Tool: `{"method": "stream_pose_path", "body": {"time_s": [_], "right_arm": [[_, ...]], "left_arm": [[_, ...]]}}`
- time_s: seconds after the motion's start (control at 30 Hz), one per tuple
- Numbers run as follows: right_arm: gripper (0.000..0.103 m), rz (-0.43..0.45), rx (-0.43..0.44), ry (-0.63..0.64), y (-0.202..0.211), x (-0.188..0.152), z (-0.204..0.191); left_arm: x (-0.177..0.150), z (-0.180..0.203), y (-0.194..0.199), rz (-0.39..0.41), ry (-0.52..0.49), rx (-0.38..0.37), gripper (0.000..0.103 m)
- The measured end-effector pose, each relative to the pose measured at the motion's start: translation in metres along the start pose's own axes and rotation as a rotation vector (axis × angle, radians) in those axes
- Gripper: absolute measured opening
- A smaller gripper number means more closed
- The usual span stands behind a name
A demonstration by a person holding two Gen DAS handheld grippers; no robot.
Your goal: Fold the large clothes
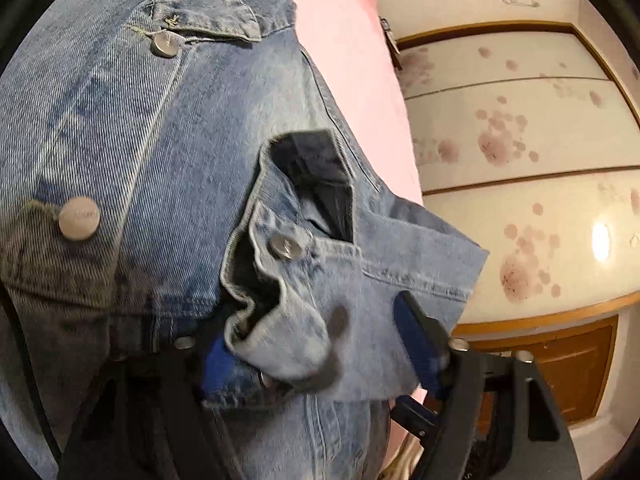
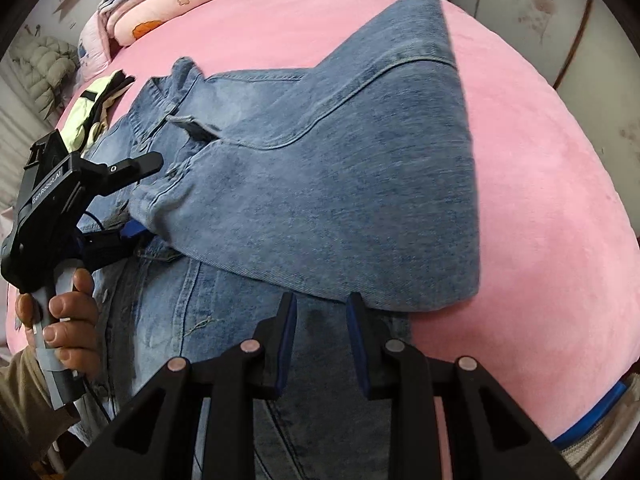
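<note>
left hand-held gripper (image 1: pixel 320 344) grips denim jacket (image 2: pixel 320 184) cuff (image 1: pixel 296 312), seen left-wrist only | right hand-held gripper (image 2: pixel 320 308) open above jacket | bare pink bed (image 2: pixel 540 220) right, far

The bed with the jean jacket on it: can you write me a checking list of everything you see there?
Surface: pink fuzzy bed cover, mostly bare on the right wrist view's right side.
Job's things: blue denim jacket spread on the bed, its denim sleeve folded across the front.
Clutter: folded pink quilts at the far end; pale yellow-green garment beside the jacket.
Claws: left claw has the sleeve cuff between its pads; right claw hangs partly open over the jacket, holding nothing.
Cables: thin black cable by the hand.
Surroundings: flower-patterned wardrobe doors.
</note>
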State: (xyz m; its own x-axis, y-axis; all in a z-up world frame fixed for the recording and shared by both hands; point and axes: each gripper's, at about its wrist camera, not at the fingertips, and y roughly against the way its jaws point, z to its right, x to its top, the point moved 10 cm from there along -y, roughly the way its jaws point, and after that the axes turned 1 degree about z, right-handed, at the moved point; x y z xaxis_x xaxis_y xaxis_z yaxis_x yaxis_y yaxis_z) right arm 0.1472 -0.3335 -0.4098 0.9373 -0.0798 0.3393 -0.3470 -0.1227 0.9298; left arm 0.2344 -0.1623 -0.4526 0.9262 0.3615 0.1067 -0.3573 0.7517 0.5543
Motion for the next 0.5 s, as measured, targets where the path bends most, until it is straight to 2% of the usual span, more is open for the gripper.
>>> {"method": "stream_pose_path", "body": {"time_s": [0.03, 0.07, 0.1, 0.17, 0.3, 0.4, 0.5], "right_arm": [[0.026, 0.005, -0.002, -0.008, 0.001, 0.001, 0.002], [0.026, 0.011, -0.004, -0.019, 0.002, 0.003, 0.005], [0.026, 0.016, -0.011, -0.026, 0.003, 0.004, 0.008], [0.026, 0.027, -0.017, -0.039, 0.006, 0.007, 0.014], [0.026, 0.056, -0.039, -0.045, 0.014, 0.018, 0.024], [0.026, 0.083, -0.042, -0.048, 0.021, 0.029, 0.027], [0.026, 0.115, -0.036, -0.046, 0.028, 0.045, 0.025]], "left_arm": [[0.003, -0.005, 0.001, 0.003, 0.01, 0.04, 0.035], [0.006, -0.01, 0.001, 0.002, 0.019, 0.086, 0.022], [0.008, -0.011, 0.002, 0.003, 0.028, 0.103, 0.013], [0.016, -0.005, 0.009, 0.023, 0.047, 0.107, 0.009], [0.039, 0.044, 0.04, 0.122, -0.063, 0.127, 0.006], [0.058, 0.079, 0.086, 0.261, -0.161, 0.143, 0.006], [0.072, 0.073, 0.138, 0.397, -0.182, 0.224, 0.006]]}}
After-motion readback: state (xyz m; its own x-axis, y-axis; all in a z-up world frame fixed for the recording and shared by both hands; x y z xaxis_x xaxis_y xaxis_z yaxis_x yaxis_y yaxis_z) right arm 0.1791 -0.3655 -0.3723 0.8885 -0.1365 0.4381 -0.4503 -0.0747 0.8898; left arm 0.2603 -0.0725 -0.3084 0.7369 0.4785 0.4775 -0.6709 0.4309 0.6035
